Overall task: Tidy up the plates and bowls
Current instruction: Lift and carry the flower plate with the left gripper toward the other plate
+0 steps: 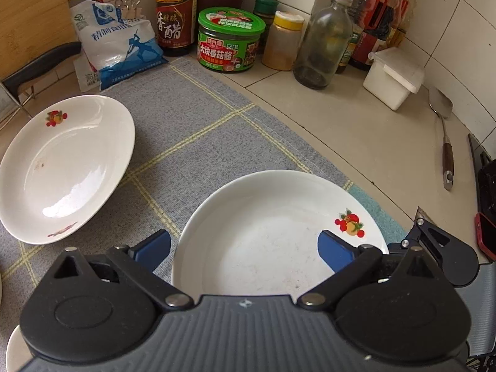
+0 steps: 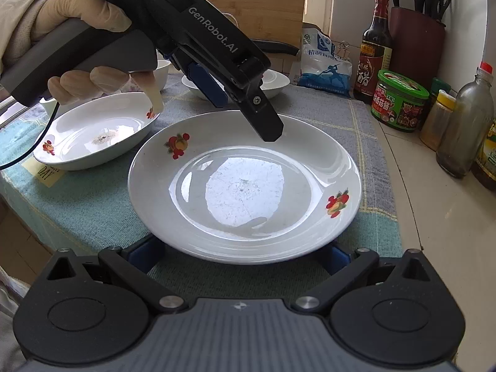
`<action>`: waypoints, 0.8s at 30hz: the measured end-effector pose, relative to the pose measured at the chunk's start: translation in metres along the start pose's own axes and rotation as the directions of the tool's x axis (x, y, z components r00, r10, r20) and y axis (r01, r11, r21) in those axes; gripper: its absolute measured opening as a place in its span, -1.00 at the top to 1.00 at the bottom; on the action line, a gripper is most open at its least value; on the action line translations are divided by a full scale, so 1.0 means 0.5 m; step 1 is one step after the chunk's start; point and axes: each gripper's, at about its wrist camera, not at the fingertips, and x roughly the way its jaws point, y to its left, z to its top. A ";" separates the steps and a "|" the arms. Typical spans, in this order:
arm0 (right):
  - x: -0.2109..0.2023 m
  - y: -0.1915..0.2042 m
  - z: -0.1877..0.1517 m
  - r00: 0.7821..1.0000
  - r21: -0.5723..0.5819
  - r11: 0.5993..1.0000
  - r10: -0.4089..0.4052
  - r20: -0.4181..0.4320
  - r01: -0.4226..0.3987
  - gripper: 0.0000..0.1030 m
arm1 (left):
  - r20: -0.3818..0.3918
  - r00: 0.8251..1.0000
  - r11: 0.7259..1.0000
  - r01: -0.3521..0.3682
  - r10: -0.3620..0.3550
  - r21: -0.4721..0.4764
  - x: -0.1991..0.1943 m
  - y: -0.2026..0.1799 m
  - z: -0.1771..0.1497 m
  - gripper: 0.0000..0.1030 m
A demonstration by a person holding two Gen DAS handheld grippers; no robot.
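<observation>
A large white plate (image 2: 245, 186) with small red-and-orange fruit prints on its rim lies flat, face up, on a grey-and-teal checked cloth (image 2: 93, 210). A second matching plate (image 2: 96, 133), shallower-looking and empty, rests on the cloth just beside it. Behind them sit white bowls (image 2: 276, 82).

My left wrist camera looks steeply down, close over a white fruit-printed plate (image 1: 272, 235), bottles far behind. My right wrist camera faces that same plate (image 2: 245, 186) nearby; both share the grey checked cloth (image 1: 198, 130).
</observation>
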 end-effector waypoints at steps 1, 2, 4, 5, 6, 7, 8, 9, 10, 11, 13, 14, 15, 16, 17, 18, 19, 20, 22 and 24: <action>0.000 -0.001 0.000 1.000 -0.001 1.000 0.002 0.001 -0.002 -1.00 | -0.009 1.000 1.000 0.007 -0.007 0.012 0.006 0.001 0.005 -0.92; -0.001 -0.002 -0.001 1.000 0.001 1.000 0.004 0.002 -0.004 -1.00 | -0.016 1.000 1.000 0.009 -0.009 0.025 0.010 0.000 0.009 -0.92; 0.000 -0.005 0.000 1.000 0.004 1.000 0.000 0.003 0.000 -1.00 | -0.044 0.999 0.999 0.014 -0.012 0.052 0.023 0.003 0.017 -0.87; 0.000 -0.005 0.000 1.000 0.006 1.000 -0.001 0.003 0.001 -1.00 | -0.057 0.998 0.998 0.025 -0.021 0.059 0.028 0.004 0.020 -0.79; 0.000 -0.006 0.001 1.000 0.008 1.000 0.002 0.005 -0.002 -1.00 | -0.077 0.997 0.997 0.036 -0.031 0.067 0.034 0.006 0.024 -0.72; 0.000 -0.006 0.001 1.000 0.008 1.000 0.006 0.006 -0.006 -1.00 | -0.093 0.995 0.996 0.044 -0.037 0.074 0.040 0.007 0.026 -0.68; 0.001 -0.006 0.002 1.000 0.007 1.000 0.007 0.007 -0.007 -1.00 | -0.103 0.994 0.996 0.047 -0.038 0.081 0.044 0.008 0.027 -0.64; 0.001 -0.006 0.002 1.000 0.007 1.000 0.005 0.007 -0.005 -1.00 | -0.113 0.993 0.995 0.050 -0.040 0.088 0.049 0.010 0.029 -0.57; 0.002 -0.007 0.003 1.000 0.006 1.000 0.003 0.006 -0.003 -1.00 | -0.125 0.991 0.994 0.054 -0.042 0.094 0.053 0.012 0.031 -0.54; 0.003 -0.008 0.004 1.000 0.004 1.000 0.004 0.004 -0.004 -1.00 | -0.133 0.990 0.993 0.060 -0.047 0.097 0.056 0.014 0.032 -0.53; 0.003 -0.009 0.004 1.000 0.002 1.000 0.009 0.002 -0.009 -1.00 | -0.164 0.984 0.991 0.080 -0.063 0.104 0.064 0.017 0.034 -0.53; 0.003 -0.010 0.004 1.000 0.001 1.000 0.011 0.001 -0.011 -1.00 | -0.177 0.982 0.990 0.088 -0.068 0.107 0.067 0.018 0.035 -0.53; 0.003 -0.011 0.005 1.000 -0.002 1.000 0.012 -0.002 -0.012 -1.00 | -0.191 0.979 0.989 0.098 -0.076 0.112 0.071 0.020 0.036 -0.53; 0.004 -0.011 0.006 1.000 -0.002 1.000 0.014 -0.004 -0.014 -1.00 | -0.201 0.976 0.988 0.105 -0.081 0.113 0.073 0.021 0.037 -0.52; 0.004 -0.013 0.007 1.000 -0.003 1.000 0.017 -0.007 -0.017 -1.00 | -0.211 0.973 0.987 0.115 -0.089 0.112 0.076 0.023 0.040 -0.52; 0.004 -0.014 0.007 1.000 -0.003 1.000 0.019 -0.008 -0.019 -1.00 | -0.219 0.971 0.986 0.124 -0.097 0.115 0.078 0.024 0.042 -0.52; 0.004 -0.014 0.008 1.000 -0.005 1.000 0.020 -0.009 -0.020 -1.00 | -0.225 0.969 0.984 0.134 -0.105 0.115 0.080 0.026 0.045 -0.52; 0.005 -0.015 0.009 1.000 -0.006 1.000 0.022 -0.013 -0.022 -1.00 | -0.231 0.967 0.984 0.139 -0.110 0.115 0.081 0.027 0.047 -0.52; 0.006 -0.015 0.011 1.000 -0.006 1.000 0.023 -0.020 -0.023 -1.00 | -0.243 0.964 0.982 0.143 -0.110 0.122 0.084 0.026 0.051 -0.52; 0.007 -0.015 0.014 0.999 -0.005 1.000 0.021 -0.028 -0.021 -1.00 | -0.246 0.964 0.981 0.138 -0.102 0.134 0.084 0.021 0.050 -0.52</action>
